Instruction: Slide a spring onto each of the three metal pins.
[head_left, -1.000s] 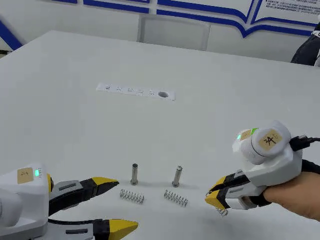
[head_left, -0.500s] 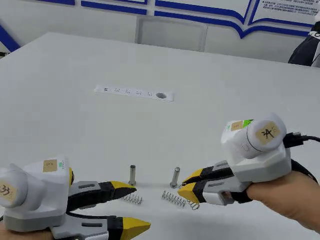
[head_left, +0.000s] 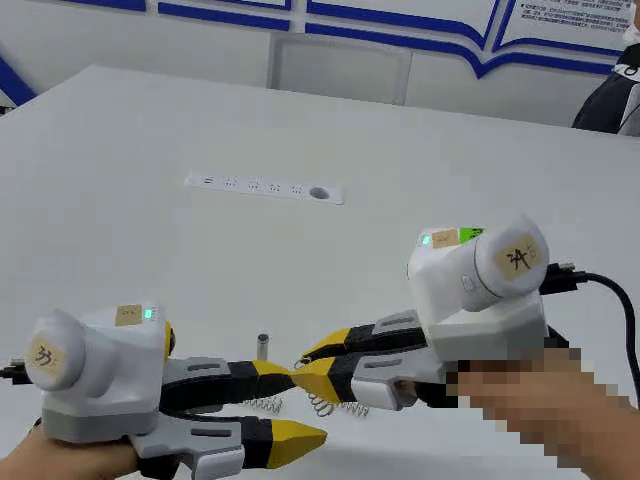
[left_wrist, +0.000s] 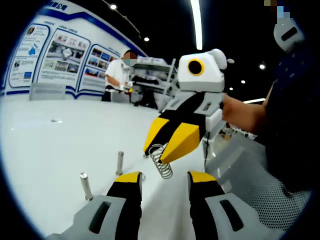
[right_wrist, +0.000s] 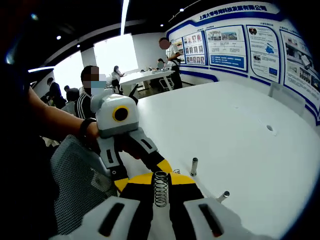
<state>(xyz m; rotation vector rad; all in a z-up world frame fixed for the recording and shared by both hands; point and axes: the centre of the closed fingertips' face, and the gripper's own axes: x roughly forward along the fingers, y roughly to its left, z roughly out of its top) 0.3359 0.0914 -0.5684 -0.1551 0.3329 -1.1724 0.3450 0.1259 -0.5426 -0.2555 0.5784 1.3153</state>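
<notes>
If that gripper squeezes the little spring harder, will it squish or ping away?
The spring is a thin, open wire coil, so it will probably squash and bend easily. It looks very light: the right gripper holds it by one end. Being round and springy, it might pop out if pinched harder, then roll on the smooth table.

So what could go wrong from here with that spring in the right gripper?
1. The right gripper pinches the spring only near its tips, so the spring could slip out or flick away.
2. The open left gripper sits just below the spring and might knock it loose.
3. The near pin and the far pin stand upright and thin, so a low jaw could tip one.
</notes>
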